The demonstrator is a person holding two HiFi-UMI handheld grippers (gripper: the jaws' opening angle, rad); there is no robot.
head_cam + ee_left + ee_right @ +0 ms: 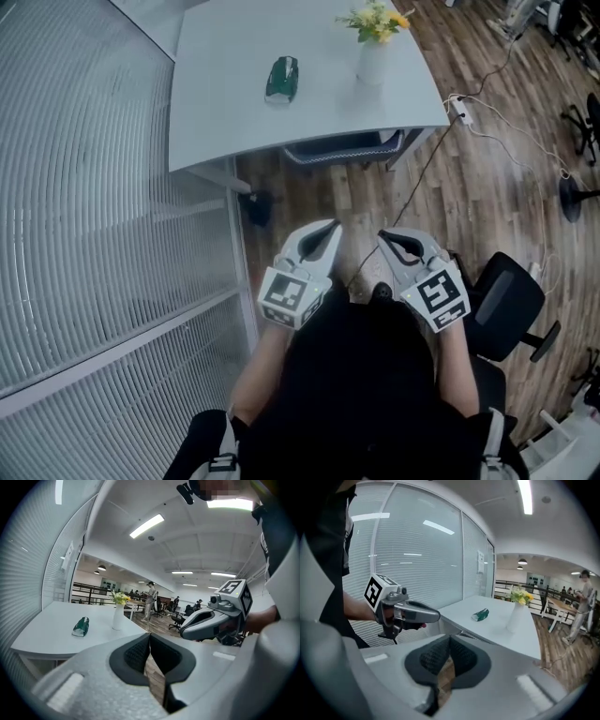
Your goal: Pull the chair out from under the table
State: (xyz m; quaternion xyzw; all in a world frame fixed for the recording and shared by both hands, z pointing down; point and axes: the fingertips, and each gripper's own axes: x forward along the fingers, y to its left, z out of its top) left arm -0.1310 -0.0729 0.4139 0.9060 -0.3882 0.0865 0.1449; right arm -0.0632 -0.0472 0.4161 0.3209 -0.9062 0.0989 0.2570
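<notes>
Tucked under the table [234, 112], the chair [345, 146] shows only a strip of dark mesh in a pale grey frame, just below the table's near edge. One table stands in view, its top smooth, pale grey and curved along the near side. On it stand one slim white vase [372, 62] with yellow flowers and, to its left, one crinkled green packet [281, 79].

Two grippers hang side by side short of the table, well apart from the chair. Each has a grey speckled plastic shell, black ribbed pads and one cube with square black-and-white markers. The left gripper [330, 226] has its jaws pressed together with nothing between them. The right gripper [383, 235] is likewise closed and empty.

Streaked brown wood planks form the floor [469, 187] beneath the table. One white power strip [459, 111] lies by the table's right corner. A second chair, black and padded [504, 302], stands well away from the table, to the right.
</notes>
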